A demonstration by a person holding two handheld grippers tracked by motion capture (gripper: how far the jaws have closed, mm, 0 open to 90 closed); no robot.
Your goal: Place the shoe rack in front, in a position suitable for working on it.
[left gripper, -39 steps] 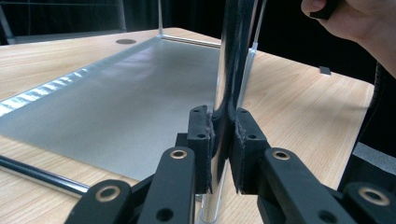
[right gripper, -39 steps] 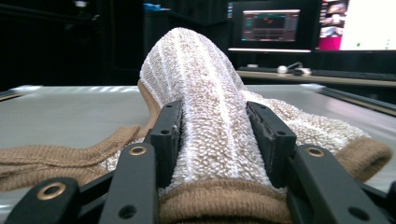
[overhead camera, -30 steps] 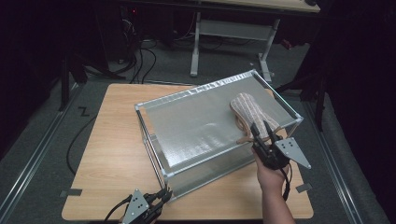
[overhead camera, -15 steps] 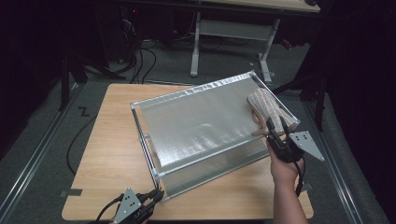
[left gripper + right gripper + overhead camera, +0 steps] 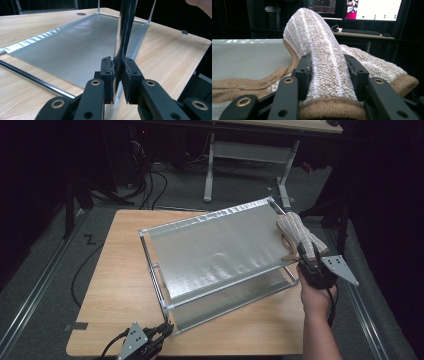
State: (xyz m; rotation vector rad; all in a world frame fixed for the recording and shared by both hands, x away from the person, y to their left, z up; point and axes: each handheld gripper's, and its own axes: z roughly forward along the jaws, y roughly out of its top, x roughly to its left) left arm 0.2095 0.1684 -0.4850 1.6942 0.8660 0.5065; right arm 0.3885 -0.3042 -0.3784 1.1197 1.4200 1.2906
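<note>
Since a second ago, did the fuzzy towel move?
Yes. The towel, pinched in the right hand-held gripper, has slid along the rack toward its far right corner, partly off the mesh.

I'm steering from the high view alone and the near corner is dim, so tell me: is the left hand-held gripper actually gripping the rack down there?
Observer: Yes. The left gripper view has the left hand-held gripper shut on an upright chrome post of the rack, with pads pressed on both sides.
Operator: And the right one, on the towel?
Observer: The right hand-held gripper has a raised fold of the striped terry towel between its jaws, which have just been closing. The pads touch it on both sides.
Operator: Anything beyond the towel?
Observer: A lit monitor with a keyboard below it.
</note>
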